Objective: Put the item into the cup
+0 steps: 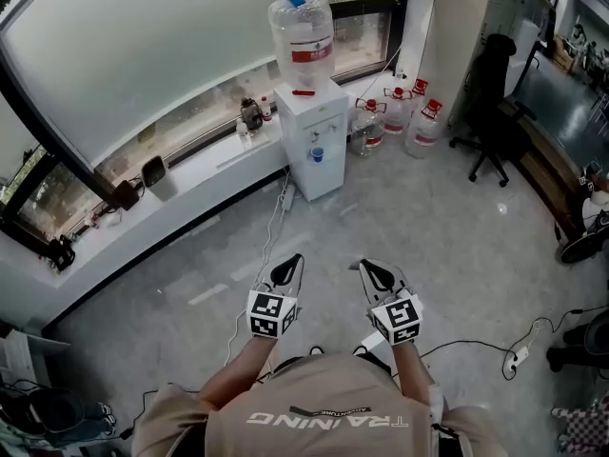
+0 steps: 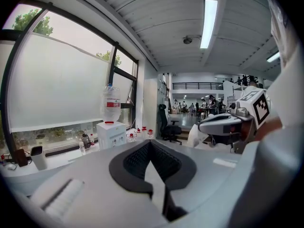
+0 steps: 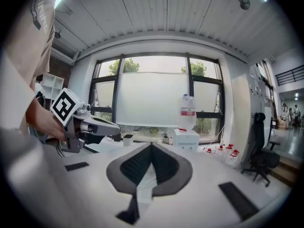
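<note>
I hold both grippers out in front of me at waist height, above the floor. In the head view, my left gripper (image 1: 291,263) and right gripper (image 1: 369,268) sit side by side, each with its jaws closed to a point. The left gripper (image 2: 151,144) is shut on nothing in its own view, and so is the right gripper (image 3: 151,147). A small cup-like container (image 1: 155,172) stands on the window ledge at the left, far from both grippers; it also shows as a cup (image 2: 38,157) in the left gripper view. I see no item to hold.
A white water dispenser (image 1: 312,150) with a large bottle (image 1: 302,32) stands ahead by the window ledge (image 1: 190,174). Spare water jugs (image 1: 396,112) sit to its right. A black office chair (image 1: 492,103) stands at the right. Cables (image 1: 519,350) lie on the grey floor.
</note>
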